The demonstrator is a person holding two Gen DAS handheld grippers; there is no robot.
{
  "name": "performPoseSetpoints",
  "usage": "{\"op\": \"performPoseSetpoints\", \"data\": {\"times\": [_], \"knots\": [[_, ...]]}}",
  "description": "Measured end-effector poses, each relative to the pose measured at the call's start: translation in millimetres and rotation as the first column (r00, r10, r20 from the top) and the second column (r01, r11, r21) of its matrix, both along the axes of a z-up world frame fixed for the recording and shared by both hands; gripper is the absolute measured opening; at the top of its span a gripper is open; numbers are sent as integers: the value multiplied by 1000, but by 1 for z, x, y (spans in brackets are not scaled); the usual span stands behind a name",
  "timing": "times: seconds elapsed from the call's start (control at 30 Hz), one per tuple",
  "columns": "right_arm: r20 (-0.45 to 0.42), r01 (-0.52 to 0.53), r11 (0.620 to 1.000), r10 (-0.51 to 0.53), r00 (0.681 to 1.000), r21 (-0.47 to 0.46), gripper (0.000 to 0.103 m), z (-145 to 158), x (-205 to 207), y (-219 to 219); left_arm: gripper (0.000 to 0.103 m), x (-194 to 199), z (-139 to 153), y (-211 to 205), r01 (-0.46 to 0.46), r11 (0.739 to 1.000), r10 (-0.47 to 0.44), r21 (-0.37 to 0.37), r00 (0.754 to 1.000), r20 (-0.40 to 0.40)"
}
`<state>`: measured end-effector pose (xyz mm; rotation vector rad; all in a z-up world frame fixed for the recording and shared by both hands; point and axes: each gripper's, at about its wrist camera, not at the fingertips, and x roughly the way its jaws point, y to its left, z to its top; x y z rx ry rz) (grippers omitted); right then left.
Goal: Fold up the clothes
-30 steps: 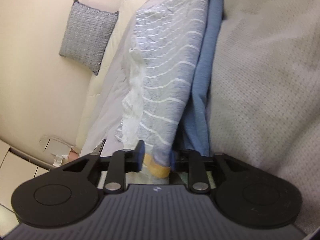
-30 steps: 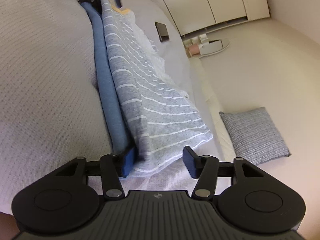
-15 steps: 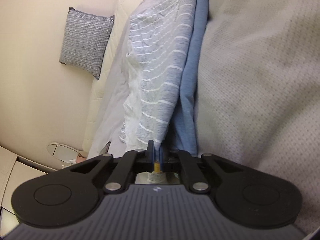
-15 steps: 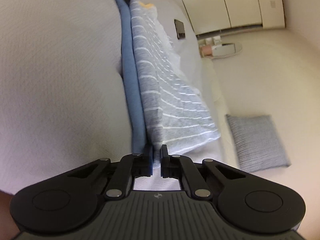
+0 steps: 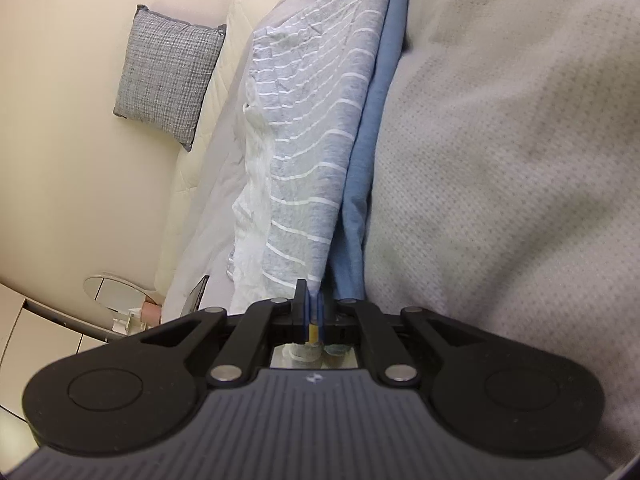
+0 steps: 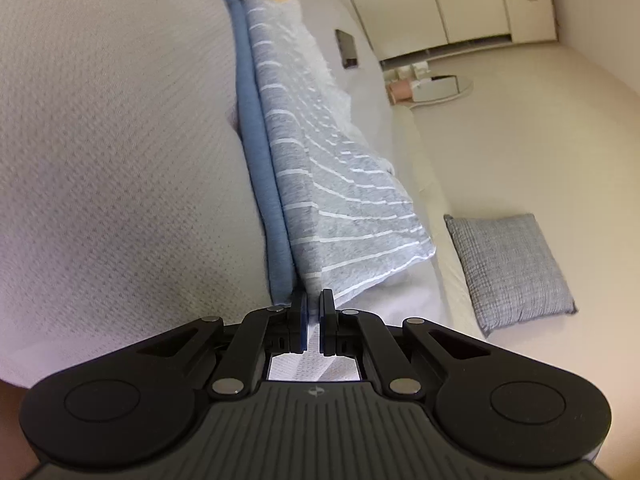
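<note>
Left gripper (image 5: 313,312) pinches the shirt (image 5: 316,120) at its yellow-trimmed end; right gripper (image 6: 313,316), jaws nearly together, nips the other end. Likely it is held taut to fold squarely. The shirt hangs over the bed (image 6: 400,304), its long axis running gripper to gripper.

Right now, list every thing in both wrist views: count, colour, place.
striped garment: one, grey with white stripes, stretched between the two grippers
blue fabric: one layer, behind the striped garment
textured fabric: one, pale grey, beside the blue fabric
cushion: one, grey checked, on the cream floor
phone: one, dark, on the pale sheet
round tray: one, on the floor
left gripper: black, shut on garment corner
right gripper: black, shut on garment edge
</note>
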<state>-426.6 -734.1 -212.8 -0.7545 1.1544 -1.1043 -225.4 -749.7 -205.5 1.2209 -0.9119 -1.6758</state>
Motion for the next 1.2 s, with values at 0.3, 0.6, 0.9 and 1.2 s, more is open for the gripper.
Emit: {"op": "performPoseSetpoints", "data": {"times": [0.3,0.6,0.9,1.2], "knots": [[40,8,1000,-8,999,9,1,0,0,14,2,-5,1,0,-42,999,43,14,999,-20],[53,30,999,-32,998,36,1,-1,0,23,1,-9,1,-4,-76,997,77,32,997,-20],[362,153,977,-199,911,151,23,32,-12,49,5,9,28,25,-196,965,238,173,931,-275],[815,116,879,-473,334,462,99,67,-13,74,56,21,67,46,-314,864,501,394,620,-604]]}}
